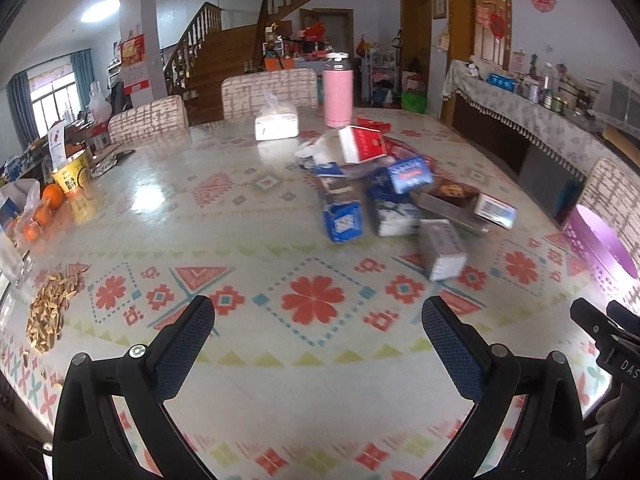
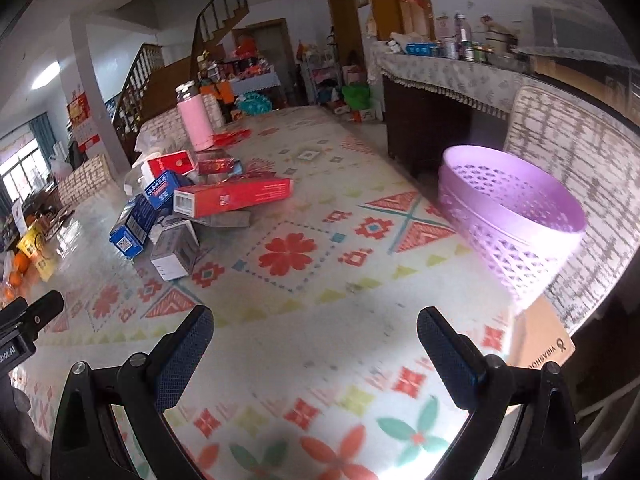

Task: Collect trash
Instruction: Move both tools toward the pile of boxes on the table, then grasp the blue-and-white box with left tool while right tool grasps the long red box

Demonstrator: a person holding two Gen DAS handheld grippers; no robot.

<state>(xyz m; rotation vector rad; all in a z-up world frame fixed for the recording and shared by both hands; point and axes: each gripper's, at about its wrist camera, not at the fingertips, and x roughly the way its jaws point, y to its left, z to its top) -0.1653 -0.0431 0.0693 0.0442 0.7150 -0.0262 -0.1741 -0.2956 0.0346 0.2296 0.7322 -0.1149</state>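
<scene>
A heap of empty cartons lies on the patterned table, blue, red and grey boxes jumbled together; the right wrist view shows the same heap at the left. A grey-white box sits nearest my left gripper, which hovers open above the table's near part, nothing between its fingers. My right gripper is also open and empty, over the table's near edge. A purple perforated basket stands to its right, and shows as a purple rim in the left wrist view.
A pink flask and a tissue pack stand behind the heap. At the table's left are a yellow cup, oranges and a pile of seed shells. Chairs line the far side; a brown card lies near the basket.
</scene>
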